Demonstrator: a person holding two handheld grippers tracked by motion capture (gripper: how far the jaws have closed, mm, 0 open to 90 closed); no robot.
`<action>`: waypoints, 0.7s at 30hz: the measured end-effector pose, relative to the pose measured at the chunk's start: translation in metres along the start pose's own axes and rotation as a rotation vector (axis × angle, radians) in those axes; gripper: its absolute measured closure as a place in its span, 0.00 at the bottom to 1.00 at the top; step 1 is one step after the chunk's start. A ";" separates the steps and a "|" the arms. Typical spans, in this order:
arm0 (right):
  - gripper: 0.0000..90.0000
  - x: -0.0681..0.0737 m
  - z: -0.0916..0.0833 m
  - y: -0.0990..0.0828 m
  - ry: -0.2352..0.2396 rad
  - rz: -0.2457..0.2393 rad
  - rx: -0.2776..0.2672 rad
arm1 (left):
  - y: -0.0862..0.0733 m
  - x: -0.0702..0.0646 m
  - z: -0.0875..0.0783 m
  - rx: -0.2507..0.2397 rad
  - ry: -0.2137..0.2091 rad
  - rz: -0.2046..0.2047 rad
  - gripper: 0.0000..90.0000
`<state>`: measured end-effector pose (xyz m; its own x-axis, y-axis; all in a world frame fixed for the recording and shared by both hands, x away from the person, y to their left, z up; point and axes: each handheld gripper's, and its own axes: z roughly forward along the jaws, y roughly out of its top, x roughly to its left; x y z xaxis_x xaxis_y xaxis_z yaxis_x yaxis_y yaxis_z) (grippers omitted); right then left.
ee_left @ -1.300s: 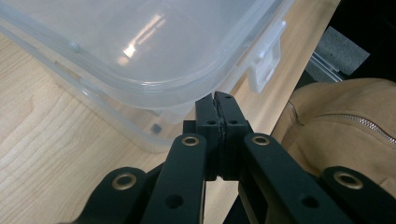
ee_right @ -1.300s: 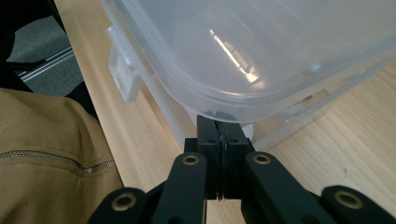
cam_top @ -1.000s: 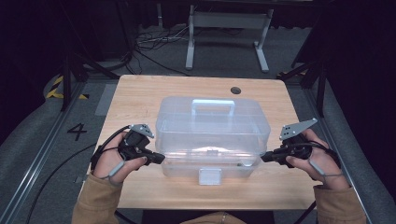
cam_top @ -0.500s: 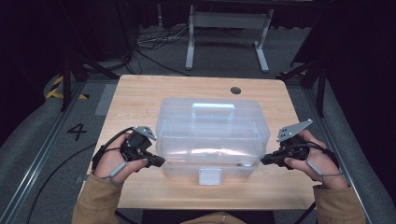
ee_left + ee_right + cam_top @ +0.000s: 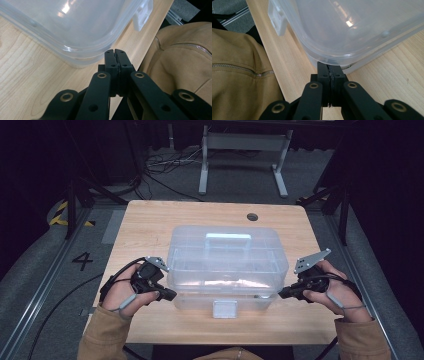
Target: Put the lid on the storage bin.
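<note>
Clear plastic box (image 5: 227,265) on wooden table (image 5: 150,220) between left tool (image 5: 170,295) and right tool (image 5: 282,294), both closed, empty.

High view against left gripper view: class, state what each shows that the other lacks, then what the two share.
High view alone: the box handle, the round hole in the table, the numeral 4 on the floor, and the right hand-held gripper.
Left gripper view alone: the jacket zip, and a close look at the shut jaws of the left hand-held gripper at the box's lower corner.
Both: the clear box, its front latch, the wooden table.
</note>
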<state>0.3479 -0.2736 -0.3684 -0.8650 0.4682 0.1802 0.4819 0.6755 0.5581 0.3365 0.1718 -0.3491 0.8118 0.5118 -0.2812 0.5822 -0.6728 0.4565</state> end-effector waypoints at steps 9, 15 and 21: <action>1.00 -0.002 0.007 -0.002 0.004 0.004 0.094 | 0.000 0.003 0.001 -0.008 0.000 -0.005 1.00; 0.99 -0.003 0.010 -0.005 0.019 0.016 0.120 | -0.001 0.002 0.001 -0.006 -0.004 -0.003 0.99; 0.96 -0.004 0.012 -0.007 0.025 0.028 0.151 | -0.002 0.003 0.001 -0.006 -0.006 -0.008 0.97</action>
<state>0.3498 -0.2735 -0.3834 -0.8534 0.4748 0.2152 0.5195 0.7414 0.4247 0.3379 0.1742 -0.3513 0.8072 0.5142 -0.2899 0.5887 -0.6652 0.4592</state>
